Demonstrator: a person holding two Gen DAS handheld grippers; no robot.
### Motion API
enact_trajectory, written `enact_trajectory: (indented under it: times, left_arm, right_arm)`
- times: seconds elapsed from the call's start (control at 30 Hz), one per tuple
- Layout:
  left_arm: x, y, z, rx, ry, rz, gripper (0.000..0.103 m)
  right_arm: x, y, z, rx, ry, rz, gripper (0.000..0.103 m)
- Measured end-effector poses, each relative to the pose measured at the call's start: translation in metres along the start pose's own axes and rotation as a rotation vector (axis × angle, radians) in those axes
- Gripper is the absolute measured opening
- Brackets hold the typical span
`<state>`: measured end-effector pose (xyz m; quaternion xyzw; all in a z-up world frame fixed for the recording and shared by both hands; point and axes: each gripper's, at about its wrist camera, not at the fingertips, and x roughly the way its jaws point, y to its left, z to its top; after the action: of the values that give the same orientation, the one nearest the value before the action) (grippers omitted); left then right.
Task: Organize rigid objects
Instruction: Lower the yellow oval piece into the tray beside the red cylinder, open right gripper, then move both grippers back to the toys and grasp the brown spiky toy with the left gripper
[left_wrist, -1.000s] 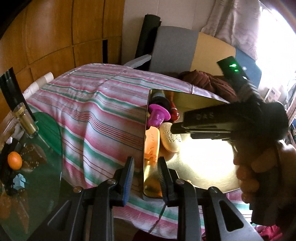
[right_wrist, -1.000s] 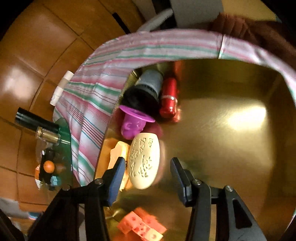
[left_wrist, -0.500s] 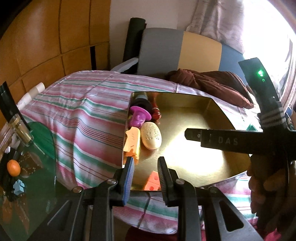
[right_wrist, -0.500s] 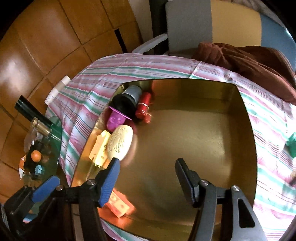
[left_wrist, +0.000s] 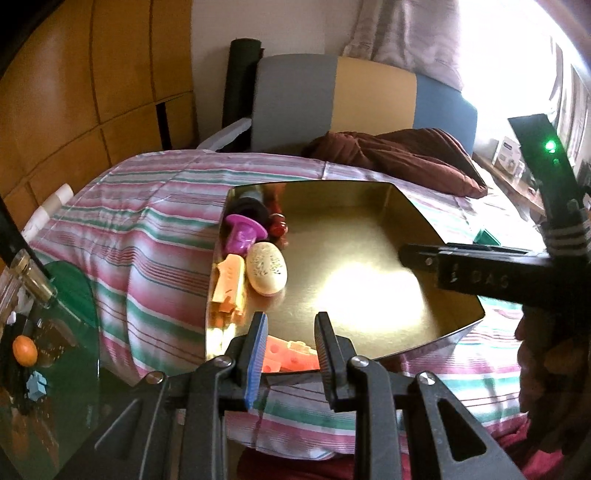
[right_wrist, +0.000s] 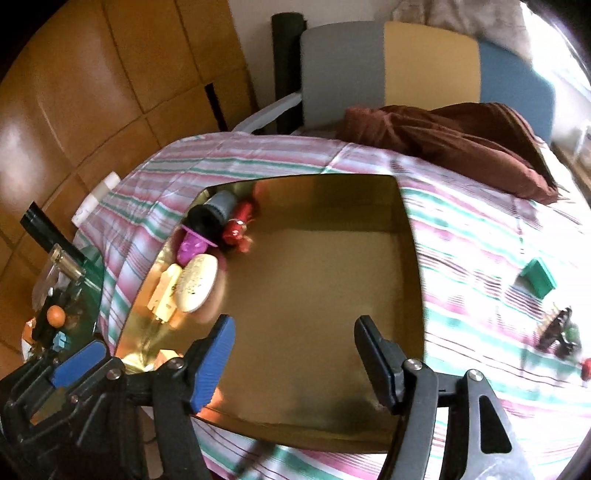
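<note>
A gold tray (left_wrist: 369, 236) (right_wrist: 332, 295) lies on the striped bedspread. Along its left wall lie a cream oval piece (left_wrist: 266, 267) (right_wrist: 196, 282), an orange block (left_wrist: 228, 282), a purple mushroom-shaped toy (left_wrist: 243, 233) (right_wrist: 192, 243), a black and grey cylinder (right_wrist: 214, 214) and a red piece (right_wrist: 236, 225). A red-orange brick (left_wrist: 291, 354) lies at the tray's near edge. My left gripper (left_wrist: 290, 339) is open and empty, just before that brick. My right gripper (right_wrist: 295, 350) is wide open and empty above the tray's near edge.
A green block (right_wrist: 537, 277), a dark spiky clip (right_wrist: 557, 332) and a small red piece (right_wrist: 585, 369) lie on the bedspread right of the tray. A brown cloth (right_wrist: 443, 140) lies behind. A glass side table (left_wrist: 37, 350) with a bottle and small items stands left.
Both grippers have pulled back and up from the tray. The right gripper, earlier close around the cream oval piece, now stands wide open away from it; the piece stays in the tray.
</note>
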<state>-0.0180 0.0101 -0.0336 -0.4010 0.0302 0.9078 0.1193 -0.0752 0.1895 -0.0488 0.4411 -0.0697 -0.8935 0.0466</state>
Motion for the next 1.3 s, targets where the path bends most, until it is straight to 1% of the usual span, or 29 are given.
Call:
enact_trajectory:
  times: [0.23, 0.37, 0.53, 0.67, 0.77, 0.87, 0.9, 0.97, 1.0, 1.07, 1.13, 1.17, 1.2, 1.23, 1.3]
  left_arm:
    - [0.002, -0.019, 0.003, 0.049, 0.004, -0.019, 0.025]
    - [0.004, -0.031, 0.007, 0.076, 0.001, -0.033, 0.025]
    - [0.007, -0.051, 0.014, 0.123, -0.004, -0.068, 0.025]
    - [0.011, -0.071, 0.018, 0.162, 0.001, -0.101, 0.025]
    - [0.014, -0.084, 0.022, 0.183, 0.005, -0.126, 0.025]
    - [0.015, -0.101, 0.026, 0.211, 0.009, -0.159, 0.026]
    - [0.016, -0.108, 0.029, 0.22, 0.013, -0.173, 0.026]
    - [0.018, -0.122, 0.034, 0.24, 0.02, -0.204, 0.027]
    - [0.018, -0.13, 0.036, 0.251, 0.022, -0.218, 0.027]
    - [0.019, -0.143, 0.04, 0.269, 0.025, -0.241, 0.028]
    - [0.023, -0.161, 0.044, 0.291, 0.033, -0.263, 0.028]
    - [0.027, -0.172, 0.046, 0.302, 0.044, -0.281, 0.028]
    - [0.031, -0.179, 0.047, 0.307, 0.059, -0.3, 0.029]
    - [0.035, -0.188, 0.048, 0.311, 0.075, -0.315, 0.029]
    - [0.044, -0.205, 0.05, 0.319, 0.109, -0.336, 0.03]
  right_arm:
    - [-0.02, -0.036, -0.002, 0.061, -0.04, -0.028, 0.068]
    - [-0.033, -0.058, -0.003, 0.085, -0.057, -0.06, 0.069]
    - [-0.055, -0.103, -0.004, 0.131, -0.09, -0.119, 0.072]
    - [-0.08, -0.166, -0.009, 0.251, -0.129, -0.204, 0.075]
    - [-0.098, -0.213, -0.019, 0.357, -0.158, -0.277, 0.076]
    - [-0.114, -0.267, -0.035, 0.492, -0.192, -0.341, 0.076]
    - [-0.118, -0.287, -0.042, 0.543, -0.205, -0.374, 0.077]
    - [-0.124, -0.314, -0.055, 0.617, -0.219, -0.422, 0.077]
    - [-0.126, -0.333, -0.065, 0.674, -0.23, -0.444, 0.077]
    - [-0.13, -0.356, -0.081, 0.745, -0.252, -0.476, 0.077]
    - [-0.133, -0.371, -0.094, 0.819, -0.262, -0.495, 0.077]
    - [-0.136, -0.381, -0.102, 0.887, -0.27, -0.475, 0.077]
    - [-0.139, -0.385, -0.105, 0.916, -0.286, -0.457, 0.077]
    - [-0.14, -0.388, -0.106, 0.933, -0.295, -0.452, 0.077]
    - [-0.14, -0.392, -0.107, 0.937, -0.286, -0.45, 0.078]
